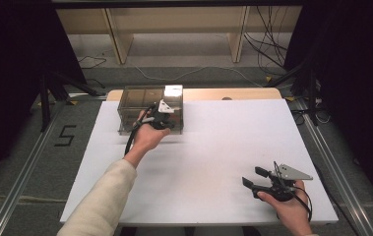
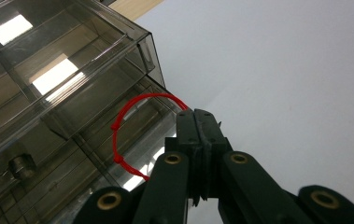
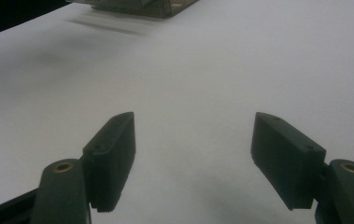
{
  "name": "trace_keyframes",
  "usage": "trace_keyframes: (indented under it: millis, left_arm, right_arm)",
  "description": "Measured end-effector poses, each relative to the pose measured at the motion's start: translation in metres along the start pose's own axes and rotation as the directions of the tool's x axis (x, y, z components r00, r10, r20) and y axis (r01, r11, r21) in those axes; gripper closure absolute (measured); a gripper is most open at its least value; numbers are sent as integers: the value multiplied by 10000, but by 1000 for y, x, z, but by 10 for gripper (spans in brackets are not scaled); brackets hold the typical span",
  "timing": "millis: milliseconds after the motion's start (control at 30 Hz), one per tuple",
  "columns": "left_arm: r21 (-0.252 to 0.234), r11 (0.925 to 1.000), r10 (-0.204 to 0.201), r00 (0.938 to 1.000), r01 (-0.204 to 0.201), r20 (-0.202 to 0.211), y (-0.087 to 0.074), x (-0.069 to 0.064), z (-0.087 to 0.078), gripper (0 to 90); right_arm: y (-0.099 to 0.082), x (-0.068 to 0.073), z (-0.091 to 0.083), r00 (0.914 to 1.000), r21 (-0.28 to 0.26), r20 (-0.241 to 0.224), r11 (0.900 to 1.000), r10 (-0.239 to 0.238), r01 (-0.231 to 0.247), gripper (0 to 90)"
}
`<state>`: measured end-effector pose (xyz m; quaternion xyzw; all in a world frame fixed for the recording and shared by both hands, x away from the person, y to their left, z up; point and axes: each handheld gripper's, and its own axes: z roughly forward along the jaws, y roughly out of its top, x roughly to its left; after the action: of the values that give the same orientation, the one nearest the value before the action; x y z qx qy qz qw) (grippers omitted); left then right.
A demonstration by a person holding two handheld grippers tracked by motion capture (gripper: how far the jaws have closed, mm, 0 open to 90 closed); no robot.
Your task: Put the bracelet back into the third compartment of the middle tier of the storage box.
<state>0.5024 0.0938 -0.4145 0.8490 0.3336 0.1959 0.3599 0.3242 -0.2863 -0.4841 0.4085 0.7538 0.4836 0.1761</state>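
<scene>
Nearest us, our right claw [image 1: 255, 181] hangs spread and empty over bare white counter [image 1: 213, 162]. Farther off, our left claw [image 2: 198, 122] is clenched on the red loop [image 2: 128, 128] at the clear drawer box [image 1: 135, 105]. We judge a drawer pull comes next, needing a straight draw into open room.

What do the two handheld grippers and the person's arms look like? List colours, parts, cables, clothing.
Both the left gripper and the right gripper are black, each with two flat block-shaped jaws on link arms pinned with brass-coloured rivets. Each carries a grey three-cornered plate on top and trails a black cable. The left arm wears a cream sleeve; the hands are ungloved.
</scene>
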Motion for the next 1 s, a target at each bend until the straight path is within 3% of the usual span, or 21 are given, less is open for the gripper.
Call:
trace_keyframes:
  millis: [1000]
  left_arm:
    - [455,9988,-181,9998,185,-98,0,9,17,898]
  right_arm:
    - [0,0,0,10000,14,-5,10000,-3,3,314]
